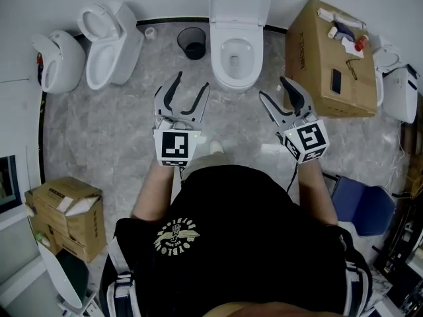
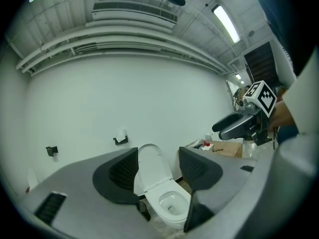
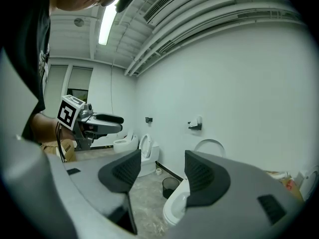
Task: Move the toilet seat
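A white toilet (image 1: 236,55) stands against the far wall, its seat and lid (image 1: 239,2) raised upright against the wall. My left gripper (image 1: 192,84) hovers open just left of the bowl's front, nothing between its jaws. My right gripper (image 1: 273,89) is open too, just right of the bowl, and holds nothing. In the left gripper view the bowl (image 2: 169,203) and the raised lid (image 2: 151,166) show between the jaws. The right gripper view has the bowl (image 3: 175,208) low between its jaws, with the lid (image 3: 209,144) behind.
Two more toilets (image 1: 112,41) (image 1: 59,61) stand at the left, with a black bin (image 1: 192,43) next to the central one. A big cardboard box (image 1: 330,58) sits on the right, another toilet (image 1: 400,88) beyond it. Smaller boxes (image 1: 66,213) lie lower left.
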A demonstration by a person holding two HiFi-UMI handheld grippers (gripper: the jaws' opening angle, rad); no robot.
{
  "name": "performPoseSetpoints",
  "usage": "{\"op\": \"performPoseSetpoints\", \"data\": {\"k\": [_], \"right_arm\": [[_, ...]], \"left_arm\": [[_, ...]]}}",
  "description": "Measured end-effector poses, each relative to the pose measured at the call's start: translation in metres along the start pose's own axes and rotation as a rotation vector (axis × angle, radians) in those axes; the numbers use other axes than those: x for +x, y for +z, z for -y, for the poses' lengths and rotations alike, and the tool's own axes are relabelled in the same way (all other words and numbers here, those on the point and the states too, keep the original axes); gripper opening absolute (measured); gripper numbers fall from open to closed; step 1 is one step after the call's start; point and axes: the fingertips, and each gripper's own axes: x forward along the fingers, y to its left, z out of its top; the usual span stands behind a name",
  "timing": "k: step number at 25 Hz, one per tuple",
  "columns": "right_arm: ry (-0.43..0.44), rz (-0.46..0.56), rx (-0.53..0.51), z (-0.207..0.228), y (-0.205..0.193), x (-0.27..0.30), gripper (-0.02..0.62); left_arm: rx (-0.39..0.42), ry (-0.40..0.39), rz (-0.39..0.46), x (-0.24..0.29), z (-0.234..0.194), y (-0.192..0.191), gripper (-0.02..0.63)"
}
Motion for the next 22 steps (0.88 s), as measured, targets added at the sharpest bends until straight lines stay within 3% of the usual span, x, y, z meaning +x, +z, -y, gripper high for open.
{"op": "performPoseSetpoints", "data": {"k": [12, 22], "right_arm": [[-0.039, 0.005, -0.012, 0.018, 0.025, 0.064, 0.264], [-0.084, -0.024, 0.044, 0.032, 0.001, 0.056, 0.264]], "left_arm": [[0.021, -0.040, 0.020, 0.039, -0.059, -0.006, 0.272], [-0.021, -0.074, -0.019, 0.053, -0.056, -0.033, 0.272]]}}
